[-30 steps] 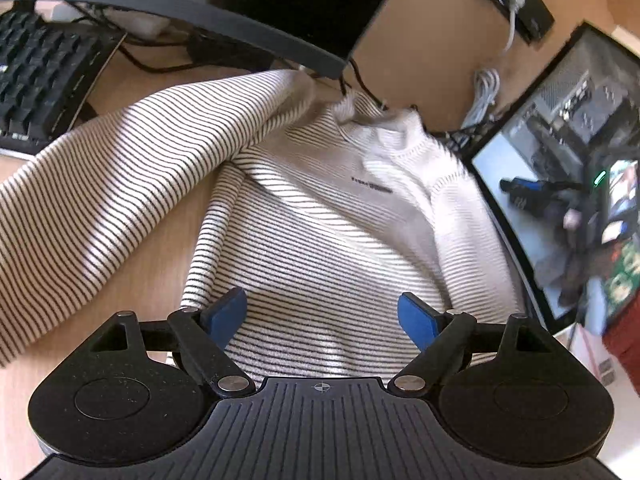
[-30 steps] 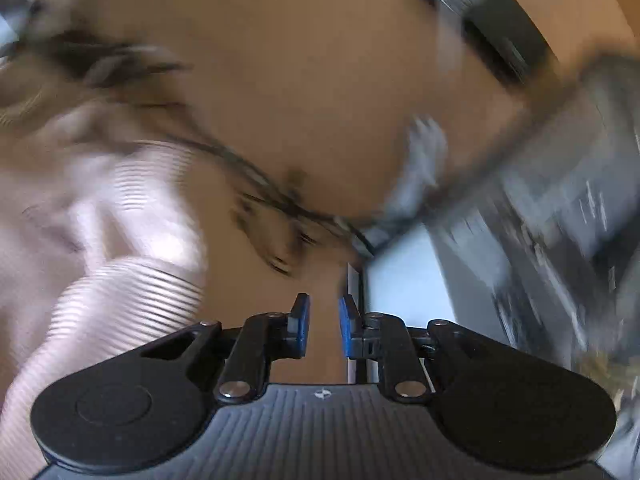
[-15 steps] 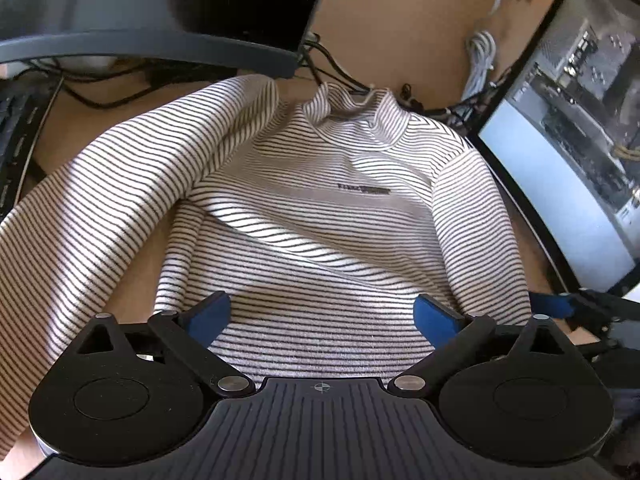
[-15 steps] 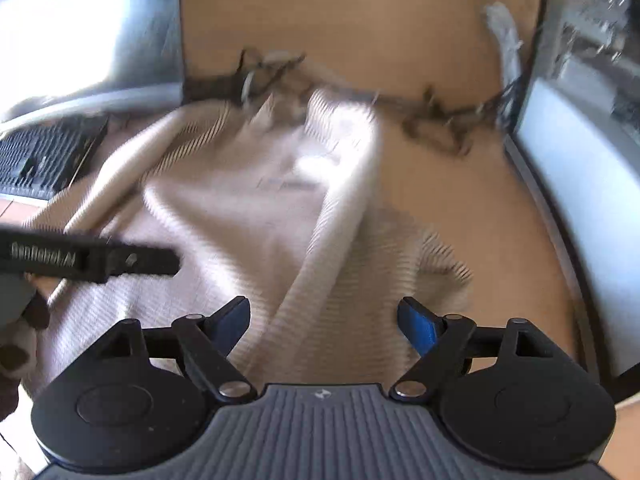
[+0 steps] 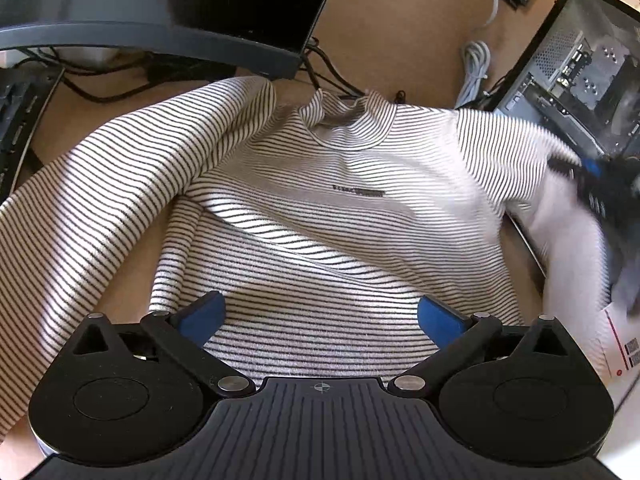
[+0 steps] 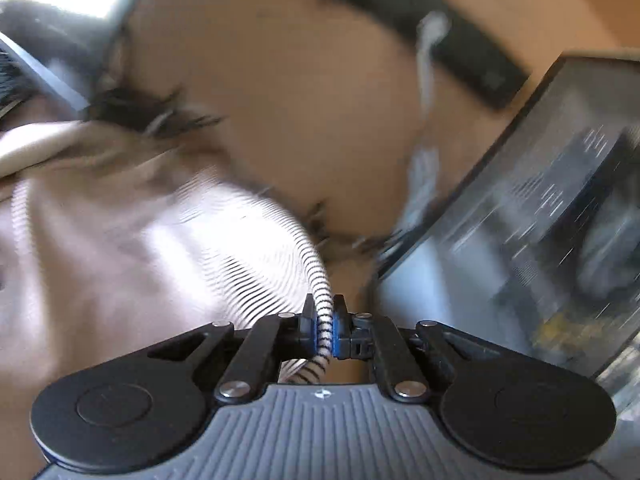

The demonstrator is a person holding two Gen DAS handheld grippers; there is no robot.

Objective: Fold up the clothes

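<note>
Monitor [image 5: 168, 4], cables [image 5: 120, 80], PC case [image 5: 580, 64] crowd striped sweater [image 5: 320, 208] on desk [image 5: 400, 40].

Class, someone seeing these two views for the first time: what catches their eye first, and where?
A striped sweater sprawls across the desk's middle, below a dark monitor. The right hand-held gripper pinches its striped edge, while the left hand-held gripper hovers open above the hem.

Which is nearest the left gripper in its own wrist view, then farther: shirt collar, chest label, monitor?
From the left gripper:
1. Chest label, middle of the shirt.
2. Shirt collar, beyond the label.
3. Monitor, behind, upper left.
</note>
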